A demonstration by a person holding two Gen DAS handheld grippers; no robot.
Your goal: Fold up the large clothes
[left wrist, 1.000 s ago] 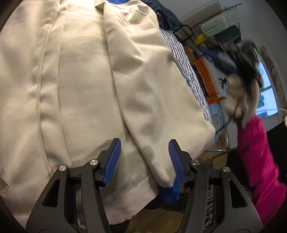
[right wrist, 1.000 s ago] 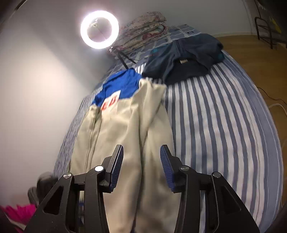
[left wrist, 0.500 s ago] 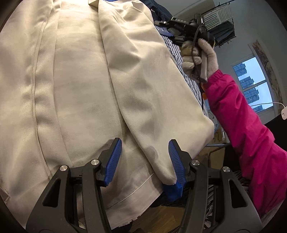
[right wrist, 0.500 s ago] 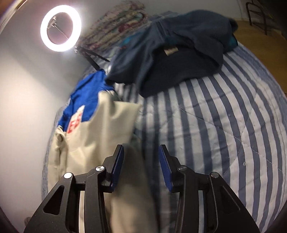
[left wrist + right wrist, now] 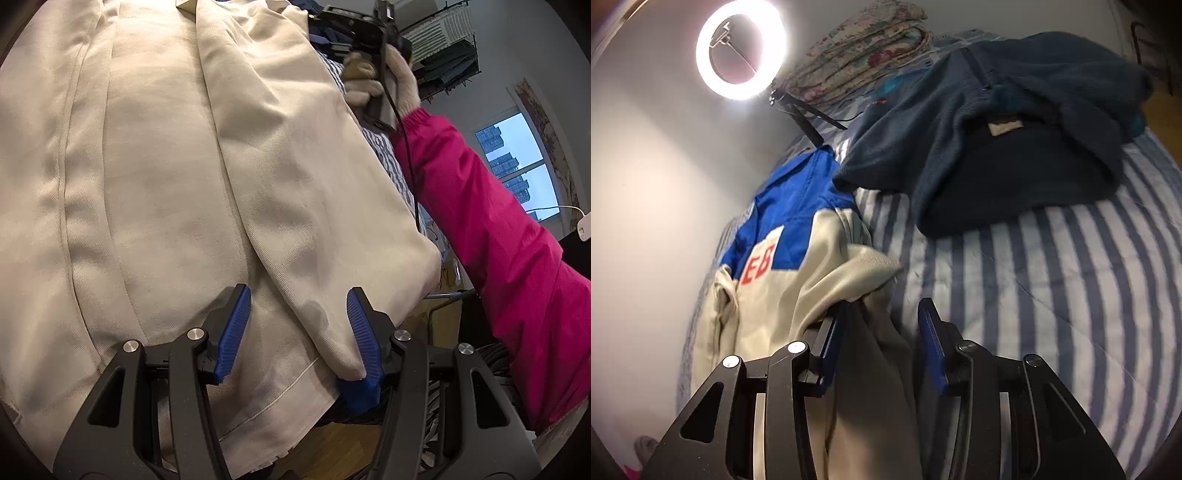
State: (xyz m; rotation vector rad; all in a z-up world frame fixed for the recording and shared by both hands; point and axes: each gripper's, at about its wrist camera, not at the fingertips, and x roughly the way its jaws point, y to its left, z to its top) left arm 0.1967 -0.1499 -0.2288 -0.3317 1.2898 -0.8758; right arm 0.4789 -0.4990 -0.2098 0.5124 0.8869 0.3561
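Beige jacket (image 5: 177, 177) spread on striped bed (image 5: 1052, 288), filling space ahead of left hand-held gripper (image 5: 298, 328). Its jaws parted, nothing pinched; sleeve cuff (image 5: 332, 332) lies between blue pads, touching the right one. Right hand-held gripper (image 5: 881, 339) over jacket's bunched beige fold (image 5: 857, 269); jaws apart, cloth between them, not clamped. Blue panel (image 5: 790, 206) beyond, to its left. Dark fleece (image 5: 1015, 140) heaped farther ahead. Ring light (image 5: 740, 50) far left. Gloved hand (image 5: 376, 77), pink sleeve (image 5: 498, 236) right of left gripper.

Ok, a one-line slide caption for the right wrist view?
Right claw open over the beige jacket on the striped bed, dark fleece behind.
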